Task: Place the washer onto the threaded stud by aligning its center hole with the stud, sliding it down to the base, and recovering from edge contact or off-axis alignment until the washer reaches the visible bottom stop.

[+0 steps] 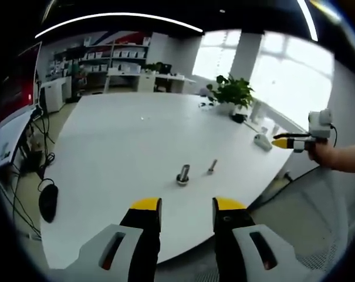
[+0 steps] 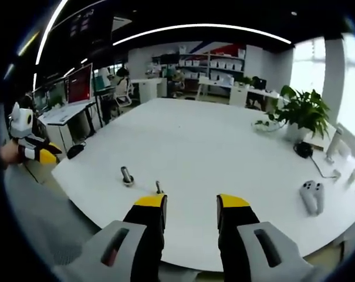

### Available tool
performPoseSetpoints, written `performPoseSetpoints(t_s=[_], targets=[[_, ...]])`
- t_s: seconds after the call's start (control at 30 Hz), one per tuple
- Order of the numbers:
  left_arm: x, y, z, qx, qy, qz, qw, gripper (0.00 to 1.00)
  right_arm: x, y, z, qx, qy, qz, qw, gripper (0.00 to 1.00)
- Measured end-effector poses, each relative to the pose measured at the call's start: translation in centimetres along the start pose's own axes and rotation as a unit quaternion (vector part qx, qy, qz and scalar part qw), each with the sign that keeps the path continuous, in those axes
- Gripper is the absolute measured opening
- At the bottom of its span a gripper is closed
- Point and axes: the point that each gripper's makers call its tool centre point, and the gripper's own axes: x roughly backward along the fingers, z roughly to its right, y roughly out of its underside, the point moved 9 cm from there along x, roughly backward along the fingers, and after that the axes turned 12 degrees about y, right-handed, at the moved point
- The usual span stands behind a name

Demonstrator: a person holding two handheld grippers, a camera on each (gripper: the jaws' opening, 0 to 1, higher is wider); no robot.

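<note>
The broad white surface [image 1: 136, 135] carries two small metal pieces near its front edge. The upright grey threaded stud on its round base [image 1: 183, 174] stands just ahead of the left gripper [image 1: 186, 210], whose fingers are spread wide and empty. The smaller slim metal piece [image 2: 158, 187], washer not discernible, lies just beyond the right gripper [image 2: 192, 207], whose left finger is nearest it; those fingers are also wide and empty. Each gripper looks nearer to one piece.

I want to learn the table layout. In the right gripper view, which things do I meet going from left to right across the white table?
Upright grey metal threaded stud on its round base → small dark metal bolt standing upright → white game-controller-shaped device. The green potted plant stands farther back on the right.
</note>
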Motion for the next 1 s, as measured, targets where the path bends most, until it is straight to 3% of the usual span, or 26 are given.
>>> performPoseSetpoints(t_s=[0.27,0.5,0.77,0.9,1.0], targets=[[0.0,-0.1,0.2,-0.008,0.000,-0.002,1.0000,0.33,0.1,-0.2,-1.0,0.011,-0.033,0.006,0.9994,0.36],[0.4,-0.1,-0.4,0.008,-0.028,0.004,0.9996,0.33,-0.4,0.1,-1.7,0.004,-0.073,-0.009,0.9973,0.36],[0.7,-0.4,-0.4,0.009,-0.034,0.025,0.9991,0.33,-0.2,0.0,-1.8,-0.005,-0.090,-0.004,0.9959,0.36],[0.7,-0.6,-0.4,0.008,-0.038,0.027,0.9989,0.33,-0.6,0.5,-1.8,-0.013,-0.097,-0.024,0.9949,0.36],[0.7,-0.6,-0.3,0.003,-0.042,0.026,0.9988,0.33,-0.3,0.2,-1.9,-0.014,-0.103,-0.009,0.9945,0.36]])
